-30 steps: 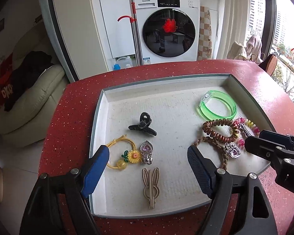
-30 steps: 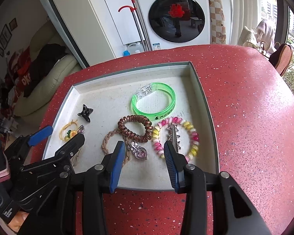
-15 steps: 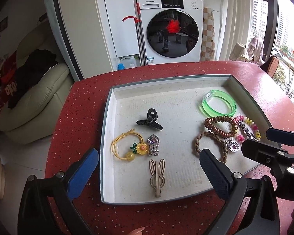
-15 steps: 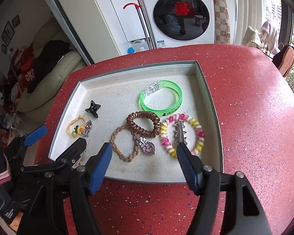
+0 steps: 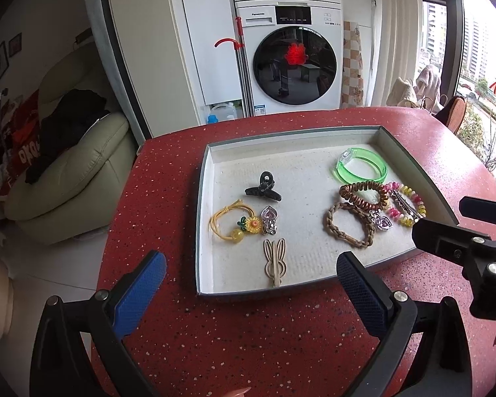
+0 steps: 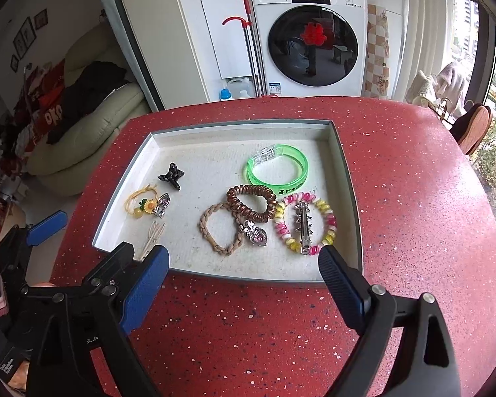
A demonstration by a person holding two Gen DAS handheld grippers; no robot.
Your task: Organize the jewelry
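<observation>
We hold our left tool (image 5: 248, 292) low over the speckled red surface (image 5: 248, 340), its blue pads spread wide apart and gripping nothing, just short of the tray's (image 5: 202, 205) near rim. Inside the tray, at the left, lie a yellow hair tie with a sunflower charm (image 5: 234, 225), a black claw clip (image 5: 263, 187) beyond it, a heart-shaped rhinestone clip (image 5: 268, 220) touching the sunflower, and a beige rabbit-ear clip (image 5: 274, 261) nearest the rim. Across a bare stretch of the tray floor comes the right-hand cluster: a braided tan band (image 6: 220, 230) (partly under its neighbour), a brown spiral hair tie (image 6: 251, 203) overlapping it, a pink heart pendant (image 6: 256, 233) resting on both, a green translucent bangle (image 6: 277, 168) farther back, and a pink-and-yellow beaded bracelet (image 6: 304, 221) with a silver spiked clip (image 6: 302, 228) lying inside its ring. Our right tool (image 6: 241, 284) hovers at the tray's near edge, its fingers likewise wide apart and empty.
</observation>
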